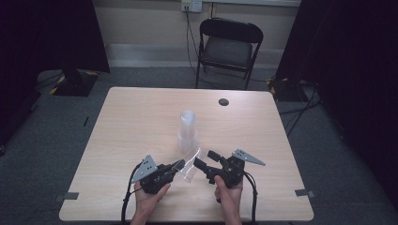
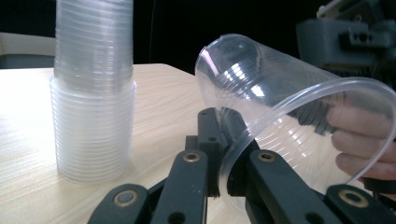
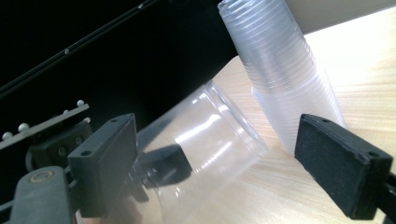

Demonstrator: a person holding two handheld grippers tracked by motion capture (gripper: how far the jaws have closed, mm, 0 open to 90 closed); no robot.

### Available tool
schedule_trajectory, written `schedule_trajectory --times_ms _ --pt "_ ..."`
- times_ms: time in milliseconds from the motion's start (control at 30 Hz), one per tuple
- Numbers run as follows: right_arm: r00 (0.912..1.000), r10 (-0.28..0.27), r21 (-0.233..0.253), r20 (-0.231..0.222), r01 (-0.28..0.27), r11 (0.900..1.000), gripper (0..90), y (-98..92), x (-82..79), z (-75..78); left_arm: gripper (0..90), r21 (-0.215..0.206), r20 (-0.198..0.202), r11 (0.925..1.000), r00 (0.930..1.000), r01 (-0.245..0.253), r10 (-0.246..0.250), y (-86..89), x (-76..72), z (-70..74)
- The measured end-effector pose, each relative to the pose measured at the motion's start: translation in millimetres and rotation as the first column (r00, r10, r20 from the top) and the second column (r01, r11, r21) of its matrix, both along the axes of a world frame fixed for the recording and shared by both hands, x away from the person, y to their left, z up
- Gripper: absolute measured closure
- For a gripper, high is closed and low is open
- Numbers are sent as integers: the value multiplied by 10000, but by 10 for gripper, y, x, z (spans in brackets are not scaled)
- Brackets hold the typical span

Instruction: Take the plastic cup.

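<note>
Wooden table (image 1: pixel 141 126): clear ribbed cup (image 1: pixel 189 164) tilted.

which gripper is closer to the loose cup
Left. The left gripper is shut on the loose cup at its rim; the right gripper is open, jaws either side of the cup, not touching.

A black folding chair (image 1: pixel 228 47) stands on the grey floor (image 1: pixel 56 140) beyond the surface's (image 1: pixel 141 108) far edge. A dark round grommet (image 1: pixel 223 101) sits near the far right corner. A wall socket (image 1: pixel 191 5) feeds a cable (image 1: pixel 189 42) down behind the chair.
</note>
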State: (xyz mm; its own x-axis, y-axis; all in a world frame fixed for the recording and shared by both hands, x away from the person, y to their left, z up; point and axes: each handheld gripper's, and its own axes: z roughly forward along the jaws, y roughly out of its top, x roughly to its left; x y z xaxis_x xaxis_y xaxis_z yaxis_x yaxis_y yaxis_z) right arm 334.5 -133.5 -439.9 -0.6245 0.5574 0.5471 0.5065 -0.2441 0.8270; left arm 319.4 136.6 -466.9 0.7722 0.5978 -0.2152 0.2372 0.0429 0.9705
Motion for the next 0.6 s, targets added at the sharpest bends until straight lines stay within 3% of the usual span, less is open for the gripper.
schedule_trajectory --times_ms 133,233,433,600 --pt "9998 -105 -292 196 110 9995 132 -49 -24 -2 881 -39 -285 9999 9995 98 -99 41 15 41" --pt "9995 -167 -514 282 181 9985 131 -97 -46 -20 881 342 -523 9992 9985 207 -189 63 42 93" --pt "9987 94 -831 501 -52 9965 128 -152 -68 -78 881 524 -644 9977 9972 418 -384 80 97 130" --pt "9967 -94 -1452 806 211 9892 131 -185 -110 -93 881 787 -679 9953 9964 556 -503 67 122 176"
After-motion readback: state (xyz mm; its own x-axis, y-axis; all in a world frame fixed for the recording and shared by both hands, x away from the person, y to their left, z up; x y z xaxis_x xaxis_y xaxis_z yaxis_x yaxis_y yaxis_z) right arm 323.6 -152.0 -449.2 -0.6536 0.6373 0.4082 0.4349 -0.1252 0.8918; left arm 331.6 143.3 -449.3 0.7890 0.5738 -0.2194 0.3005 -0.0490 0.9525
